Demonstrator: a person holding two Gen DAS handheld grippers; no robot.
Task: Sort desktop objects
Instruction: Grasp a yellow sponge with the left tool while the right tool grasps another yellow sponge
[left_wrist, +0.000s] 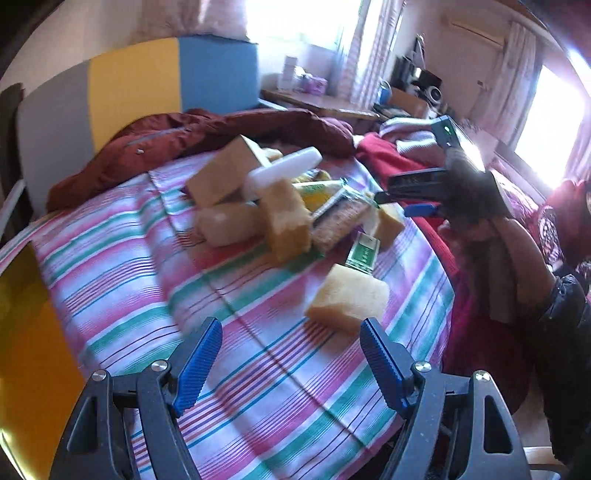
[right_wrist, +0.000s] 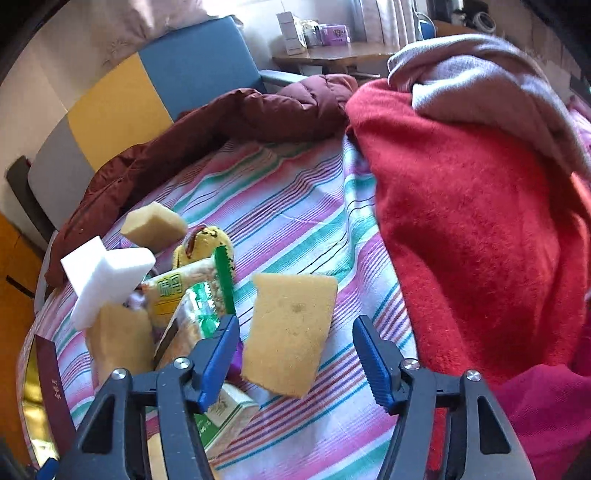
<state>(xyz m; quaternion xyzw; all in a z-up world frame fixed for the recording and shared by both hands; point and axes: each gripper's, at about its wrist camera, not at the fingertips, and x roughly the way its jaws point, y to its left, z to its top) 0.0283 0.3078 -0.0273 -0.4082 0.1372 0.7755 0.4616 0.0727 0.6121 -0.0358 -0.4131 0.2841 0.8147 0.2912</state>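
Observation:
A pile of yellow sponges (left_wrist: 288, 225), white foam blocks (left_wrist: 280, 170), a tan box (left_wrist: 218, 177) and snack packets (left_wrist: 340, 218) lies on a striped cloth (left_wrist: 147, 295). One yellow sponge (left_wrist: 347, 295) lies apart, just ahead of my left gripper (left_wrist: 291, 332), which is open and empty. The right gripper (left_wrist: 417, 210) shows in the left view over the pile's right side. In the right wrist view my right gripper (right_wrist: 295, 328) is open around a yellow sponge (right_wrist: 291, 328). White foam blocks (right_wrist: 107, 280), packets (right_wrist: 192, 302) and a green box (right_wrist: 225, 417) lie to its left.
A dark red jacket (left_wrist: 192, 136) lies behind the pile. A red blanket (right_wrist: 472, 229) and grey cloth (right_wrist: 480, 74) are heaped at the right. A blue, yellow and grey headboard (left_wrist: 147, 88) stands behind. A yellow box (left_wrist: 26, 332) sits at the left edge.

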